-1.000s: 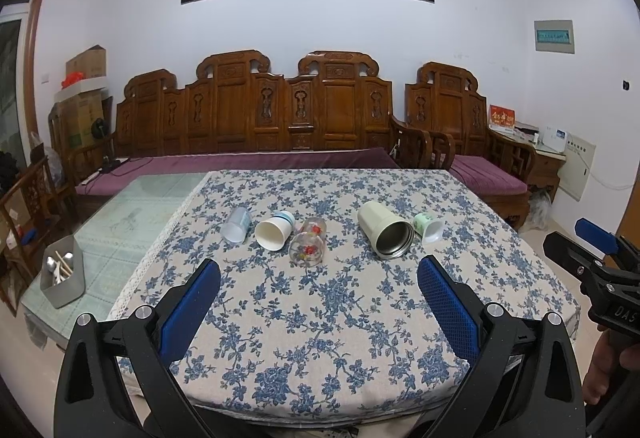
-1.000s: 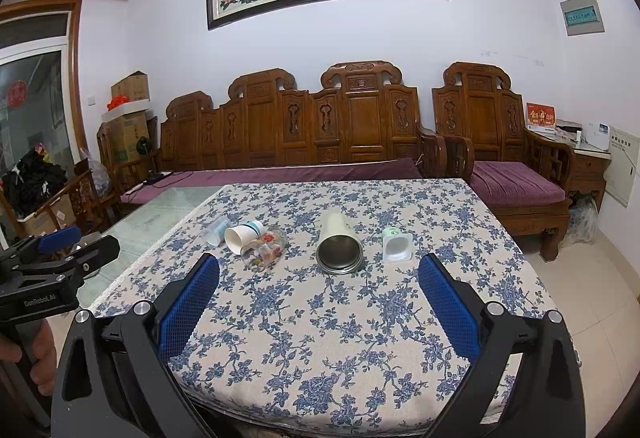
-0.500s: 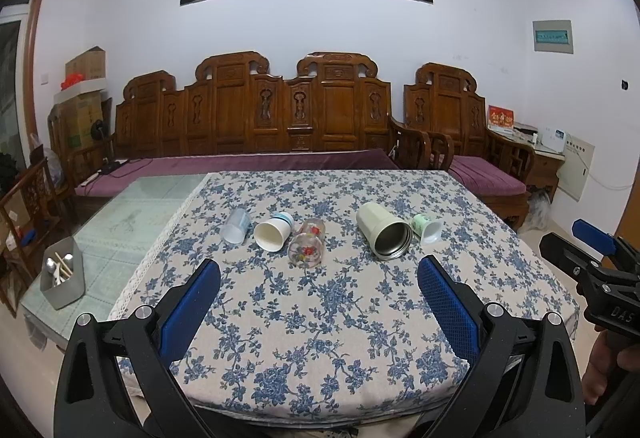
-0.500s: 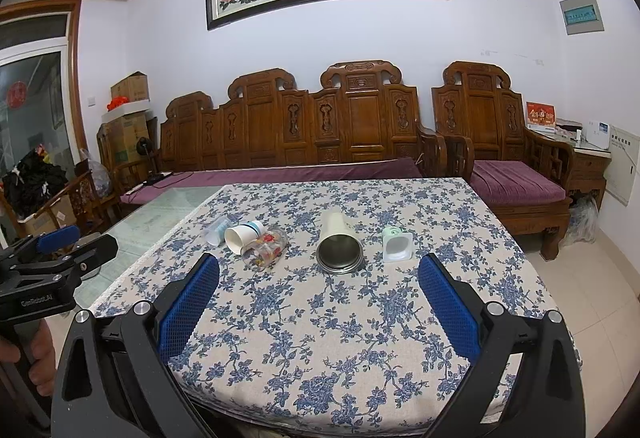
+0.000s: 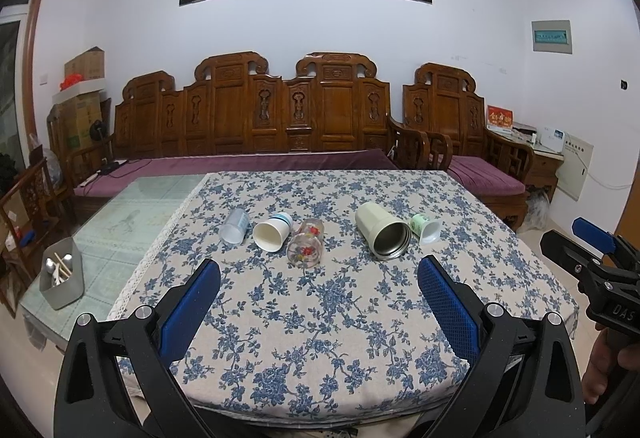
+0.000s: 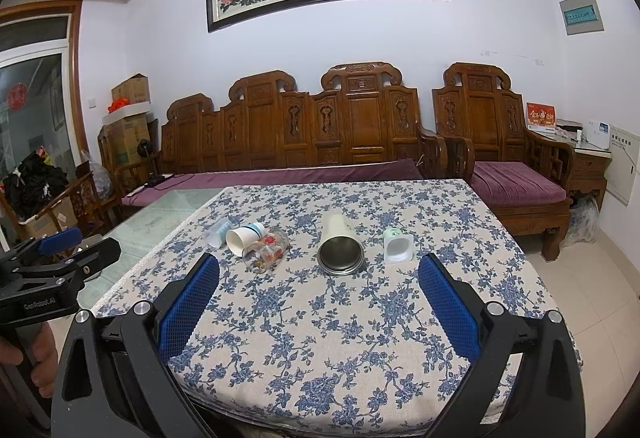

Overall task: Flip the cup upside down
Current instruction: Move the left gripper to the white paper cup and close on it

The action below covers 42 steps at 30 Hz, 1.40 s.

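**Five cups lying on their sides, both grippers waiting at the table's near edge**

I hold both grippers short of the table (image 5: 320, 338), nothing grasped. My left gripper (image 5: 319, 302) has its fingers spread wide and empty; my right gripper (image 6: 319, 300) likewise. Across the floral cloth, well apart from either gripper, lie a clear plastic cup (image 5: 235, 225), a white paper cup (image 5: 272, 232), a flowered glass (image 5: 306, 245), a steel-lined tumbler (image 5: 382, 230) and a small green cup (image 5: 426, 229). I judge this the approach step: next I must choose one, reach forward and close on its side.
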Each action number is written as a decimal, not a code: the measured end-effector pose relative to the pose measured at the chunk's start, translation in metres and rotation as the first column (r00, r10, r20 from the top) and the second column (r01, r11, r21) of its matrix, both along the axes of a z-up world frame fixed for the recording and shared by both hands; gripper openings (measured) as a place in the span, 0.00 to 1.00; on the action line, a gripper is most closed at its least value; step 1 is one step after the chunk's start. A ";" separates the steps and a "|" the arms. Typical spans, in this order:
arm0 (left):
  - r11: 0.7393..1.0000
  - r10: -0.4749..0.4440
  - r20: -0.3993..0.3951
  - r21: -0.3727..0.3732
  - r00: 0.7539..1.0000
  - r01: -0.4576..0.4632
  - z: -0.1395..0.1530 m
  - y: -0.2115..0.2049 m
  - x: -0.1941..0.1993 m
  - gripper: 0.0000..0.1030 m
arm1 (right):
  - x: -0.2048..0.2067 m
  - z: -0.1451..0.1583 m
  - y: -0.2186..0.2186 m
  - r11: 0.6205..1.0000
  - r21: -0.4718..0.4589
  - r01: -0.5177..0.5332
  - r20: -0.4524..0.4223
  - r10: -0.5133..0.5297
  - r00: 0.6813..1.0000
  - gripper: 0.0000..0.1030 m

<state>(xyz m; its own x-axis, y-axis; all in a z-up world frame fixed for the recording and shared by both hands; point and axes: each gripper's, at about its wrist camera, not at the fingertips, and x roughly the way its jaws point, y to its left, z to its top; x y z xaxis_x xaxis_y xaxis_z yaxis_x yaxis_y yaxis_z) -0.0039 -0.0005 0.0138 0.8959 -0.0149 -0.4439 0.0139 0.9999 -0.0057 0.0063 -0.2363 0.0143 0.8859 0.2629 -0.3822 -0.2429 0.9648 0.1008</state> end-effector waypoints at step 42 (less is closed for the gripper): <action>0.994 -0.005 -0.294 0.099 0.956 0.036 -0.071 0.063 0.167 0.92 | 0.169 -0.101 0.054 0.986 -0.076 -0.148 -0.255 0.125 0.959 0.97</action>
